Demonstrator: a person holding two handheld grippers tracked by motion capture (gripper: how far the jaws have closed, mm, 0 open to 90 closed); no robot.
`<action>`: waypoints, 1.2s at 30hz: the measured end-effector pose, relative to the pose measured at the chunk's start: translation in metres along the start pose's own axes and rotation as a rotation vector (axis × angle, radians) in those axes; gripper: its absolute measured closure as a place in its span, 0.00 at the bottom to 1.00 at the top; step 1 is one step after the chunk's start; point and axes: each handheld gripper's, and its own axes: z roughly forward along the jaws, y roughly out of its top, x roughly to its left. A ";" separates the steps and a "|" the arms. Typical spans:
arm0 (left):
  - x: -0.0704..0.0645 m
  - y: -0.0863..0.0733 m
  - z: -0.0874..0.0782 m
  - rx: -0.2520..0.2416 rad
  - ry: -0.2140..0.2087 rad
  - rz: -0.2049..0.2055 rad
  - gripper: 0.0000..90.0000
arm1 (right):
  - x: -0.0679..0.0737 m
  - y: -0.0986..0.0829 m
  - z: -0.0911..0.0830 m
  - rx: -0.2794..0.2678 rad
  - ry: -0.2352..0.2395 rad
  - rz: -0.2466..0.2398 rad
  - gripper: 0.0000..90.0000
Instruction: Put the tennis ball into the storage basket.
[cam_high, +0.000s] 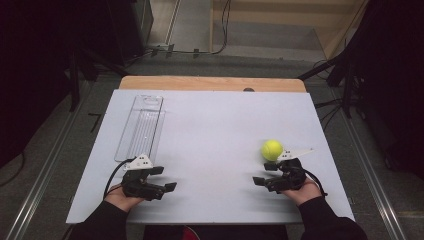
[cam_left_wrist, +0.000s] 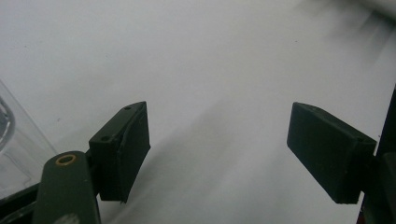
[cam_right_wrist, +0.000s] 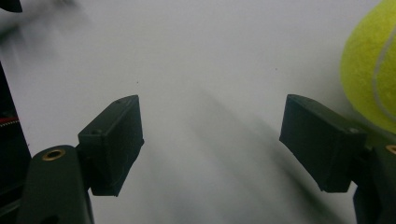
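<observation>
**Two hand-held grippers low on the counter, both spread wide**

High view: near the front edge of the white counter (cam_high: 210, 130), left hand-held gripper (cam_high: 162, 178) with jaws apart, pinching nothing, held from below by a hand (cam_high: 122, 199). Just beyond it, a clear plastic tray (cam_high: 141, 127) lying lengthwise toward the far edge. On the other side, right hand-held gripper (cam_high: 264, 173), jaws likewise apart, held by the other hand (cam_high: 302, 192). Just beyond that gripper's body, a yellow tennis ball (cam_high: 272, 149) resting on the counter, well apart from the tray.

Left gripper view: left hand-held gripper (cam_left_wrist: 217, 140) spread, bare white surface between the jaws; a corner of the clear tray (cam_left_wrist: 14, 140) at the left edge.

Right gripper view: right hand-held gripper (cam_right_wrist: 210, 140) spread, nothing between the jaws; tennis ball (cam_right_wrist: 369, 65) at the upper right, outside the right jaw and close beside it.
</observation>
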 end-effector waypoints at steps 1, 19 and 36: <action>0.000 0.000 0.000 0.000 0.000 0.000 0.24 | 0.000 0.000 0.000 0.001 -0.002 0.000 0.21; -0.001 0.001 0.000 0.005 0.001 -0.006 0.24 | 0.002 0.000 0.001 -0.011 0.023 -0.035 0.10; -0.002 0.002 0.000 0.003 -0.001 -0.003 0.24 | 0.002 0.002 0.003 0.000 -0.005 -0.020 0.10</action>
